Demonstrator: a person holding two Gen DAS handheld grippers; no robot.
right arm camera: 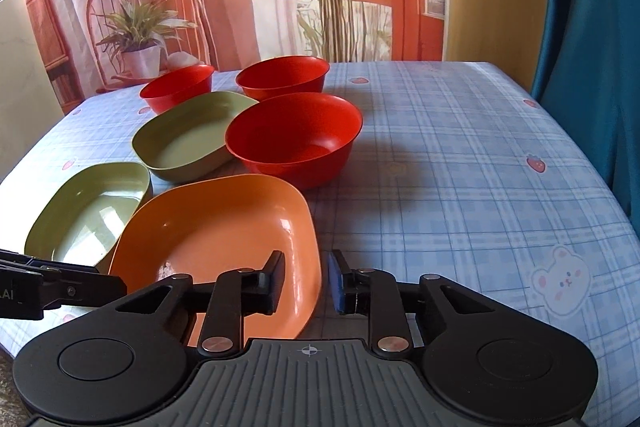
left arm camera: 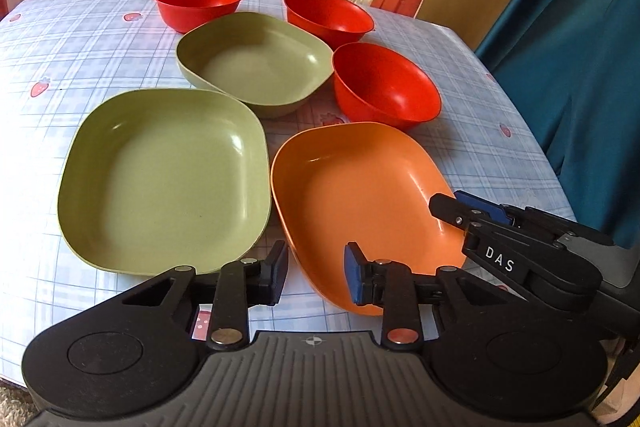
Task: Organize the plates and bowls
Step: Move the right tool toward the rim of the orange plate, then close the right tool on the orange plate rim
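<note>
An orange plate lies at the table's near edge. A green plate lies left of it, and a second green plate behind. Three red bowls stand at the back: near right, far right, far left. My left gripper is open and empty, straddling the orange plate's near left rim. My right gripper is open and empty, astride the plate's near right rim; it also shows in the left wrist view.
The table has a blue checked cloth with strawberry prints. A printed backdrop hangs behind the table. A blue curtain hangs to the right. The table's right edge drops off close by.
</note>
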